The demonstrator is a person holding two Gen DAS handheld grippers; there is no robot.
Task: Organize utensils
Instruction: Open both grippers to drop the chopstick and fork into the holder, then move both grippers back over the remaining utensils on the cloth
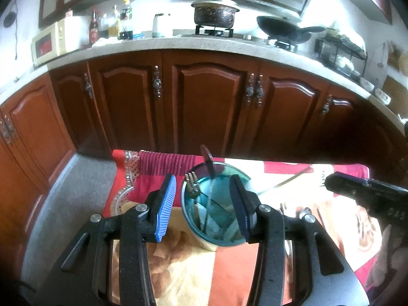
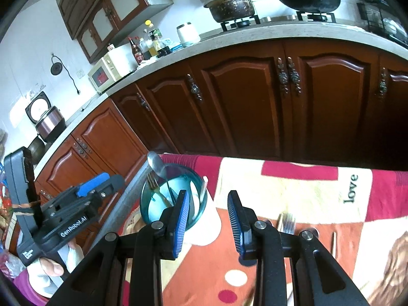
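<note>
Left wrist view gives me the cup (image 1: 216, 209), a teal see-through tumbler standing upright on the desk (image 1: 193, 262), which is covered with a red, orange and cream cloth. Inside the cup I see a fork (image 1: 192, 186) with tines up, leaning on the left rim, and a spoon (image 1: 207, 160) whose bowl sticks up past the far rim. My left gripper (image 1: 204, 209) hangs just on the near side of the cup with its jaws partly open; the blue pads sit either side of the cup in the picture, and I see nothing held between them. At the right edge the dark body of my right gripper (image 1: 367, 193) comes into view.

From the right wrist, the cup (image 2: 173, 199) is at the left, near the desk's left edge, with fork (image 2: 153, 181) and spoon (image 2: 156, 165) in it. My right gripper (image 2: 207, 221) is partly open and empty, over the cloth just right of the cup. Near its right finger another fork (image 2: 288, 223) lies on the cloth, partly hidden. The left gripper (image 2: 94, 181) shows at far left, a hand (image 2: 51, 267) under it.

Beyond the desk run brown cabinets (image 1: 204, 102) and a counter with a pot (image 1: 214, 12), a wok (image 1: 283, 28) and a microwave (image 1: 51, 40).
</note>
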